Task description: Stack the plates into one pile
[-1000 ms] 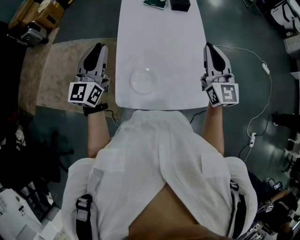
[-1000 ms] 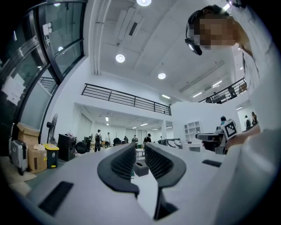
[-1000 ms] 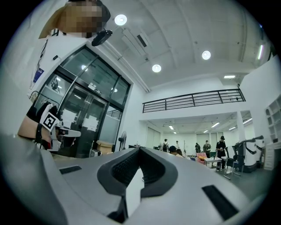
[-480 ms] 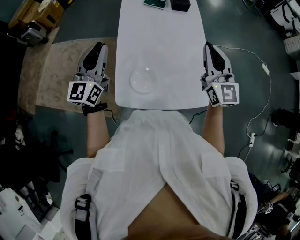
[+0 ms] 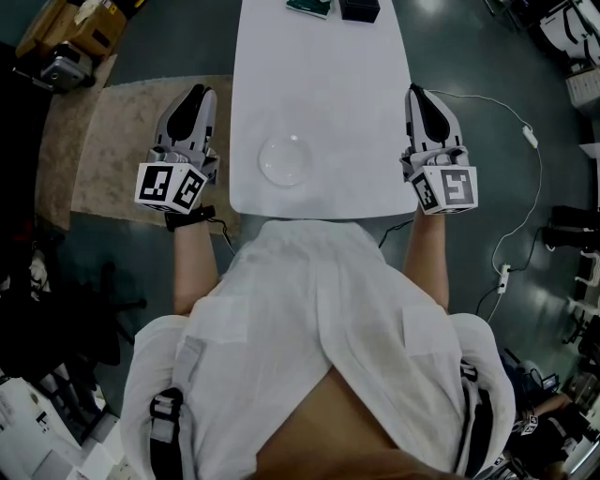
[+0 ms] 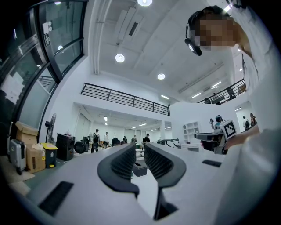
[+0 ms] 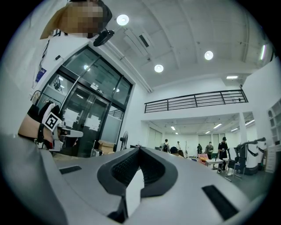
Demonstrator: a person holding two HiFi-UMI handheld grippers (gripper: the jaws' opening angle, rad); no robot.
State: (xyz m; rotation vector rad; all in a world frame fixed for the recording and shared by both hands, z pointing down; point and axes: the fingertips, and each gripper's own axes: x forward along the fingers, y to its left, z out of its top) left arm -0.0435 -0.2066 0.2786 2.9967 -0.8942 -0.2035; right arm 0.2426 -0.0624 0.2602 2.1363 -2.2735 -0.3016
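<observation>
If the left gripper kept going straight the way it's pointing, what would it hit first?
Nothing nearby, it seems: the left gripper points beside the table into open room. A dark box shows between its jaws farther off; depth unclear.

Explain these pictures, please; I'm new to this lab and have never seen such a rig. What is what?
No robot: a person holds a hand tool with tongs in each hand, beside a white table. The top-down picture comes from a camera on the person's head; the other two come from cameras riding on each tool, looking along its tongs. On the table lies a clear glass plate, with two dark items at the far end. The left gripper has its tongs slightly apart, the right gripper has them shut; both are empty.
</observation>
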